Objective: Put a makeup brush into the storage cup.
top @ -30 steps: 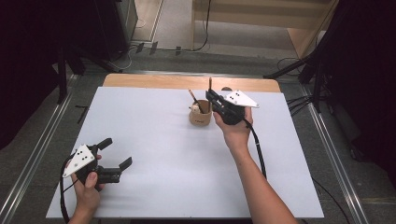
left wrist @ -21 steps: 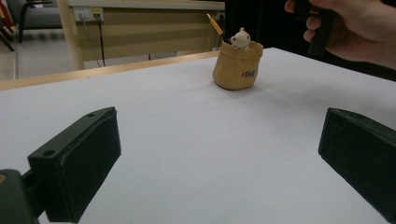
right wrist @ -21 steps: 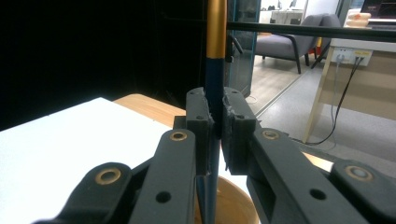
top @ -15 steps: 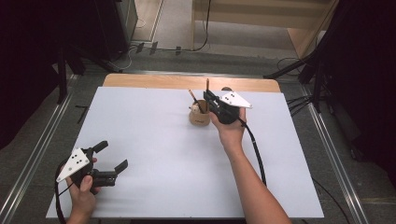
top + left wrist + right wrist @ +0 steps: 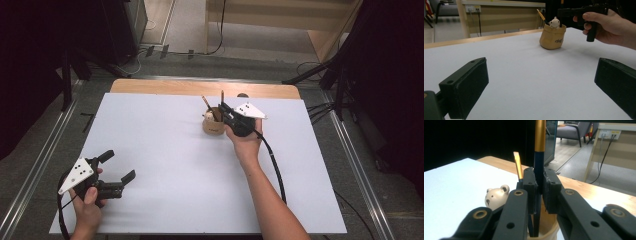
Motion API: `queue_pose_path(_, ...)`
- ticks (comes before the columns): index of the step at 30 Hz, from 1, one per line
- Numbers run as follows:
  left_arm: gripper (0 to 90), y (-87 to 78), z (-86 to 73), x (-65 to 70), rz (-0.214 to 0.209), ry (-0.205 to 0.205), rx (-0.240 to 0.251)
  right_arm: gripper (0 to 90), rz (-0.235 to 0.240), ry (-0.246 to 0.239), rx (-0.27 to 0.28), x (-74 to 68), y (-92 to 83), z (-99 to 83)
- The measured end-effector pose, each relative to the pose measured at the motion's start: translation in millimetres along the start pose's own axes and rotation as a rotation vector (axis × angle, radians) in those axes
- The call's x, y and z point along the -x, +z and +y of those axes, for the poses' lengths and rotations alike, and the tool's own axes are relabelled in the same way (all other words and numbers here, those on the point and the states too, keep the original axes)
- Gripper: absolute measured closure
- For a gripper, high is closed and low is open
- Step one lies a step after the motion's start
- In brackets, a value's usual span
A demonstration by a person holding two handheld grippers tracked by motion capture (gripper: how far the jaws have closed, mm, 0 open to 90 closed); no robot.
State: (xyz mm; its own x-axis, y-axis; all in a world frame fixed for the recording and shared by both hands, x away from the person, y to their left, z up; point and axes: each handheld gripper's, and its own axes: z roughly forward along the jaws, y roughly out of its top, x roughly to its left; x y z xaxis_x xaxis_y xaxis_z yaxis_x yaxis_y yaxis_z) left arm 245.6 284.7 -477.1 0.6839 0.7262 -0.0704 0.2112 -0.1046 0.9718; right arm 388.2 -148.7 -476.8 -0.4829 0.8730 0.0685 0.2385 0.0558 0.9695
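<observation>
On the white table (image 5: 165, 150), a tan pen holder (image 5: 212, 125) amid dark surroundings.

You look down from above on the pen holder (image 5: 213, 123); your left gripper view faces it from afar — your right, close above it.

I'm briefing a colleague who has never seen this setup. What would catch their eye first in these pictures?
Probably the small tan pen pot near the far edge of the white table, with a white bear figure peeking out. Over it, the right gripper pinches an upright dark pen with a gold top. At the near left corner, the left gripper hovers with jaws wide open.
</observation>
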Motion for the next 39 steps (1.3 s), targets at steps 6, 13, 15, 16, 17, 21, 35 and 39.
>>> queue_pose_path(6,0.0,0.4,-0.3,0.1,-0.010,0.000,-0.001,61.4,-0.011,-0.018,0.006,1.7,-11.5,1.5)
queue_pose_path(13,0.0,2.0,-0.5,2.0,-0.017,0.008,-0.009,46.1,0.006,0.029,-0.007,11.8,-41.0,2.9)
queue_pose_path(15,0.0,2.6,-0.4,2.5,-0.018,0.012,-0.010,30.2,0.023,0.043,-0.016,13.6,-48.2,2.3)
queue_pose_path(16,0.0,2.9,-0.4,2.8,-0.020,0.012,-0.010,23.8,0.035,0.044,-0.014,14.1,-51.9,1.5)
queue_pose_path(17,0.0,3.2,-0.4,3.1,-0.020,0.012,-0.009,15.4,0.044,0.040,-0.017,13.9,-55.4,0.8)
queue_pose_path(21,0.0,3.5,-0.5,3.2,-0.020,0.012,-0.008,0.0,0.088,0.002,-0.030,11.7,-67.3,-3.0)
queue_pose_path(35,0.0,2.1,0.1,4.5,-0.006,0.005,-0.001,0.0,0.081,0.013,-0.021,14.7,-107.4,-17.8)
queue_pose_path(39,0.0,1.5,0.2,4.7,-0.006,0.003,0.001,0.0,0.069,-0.001,-0.028,18.3,-118.0,-21.0)
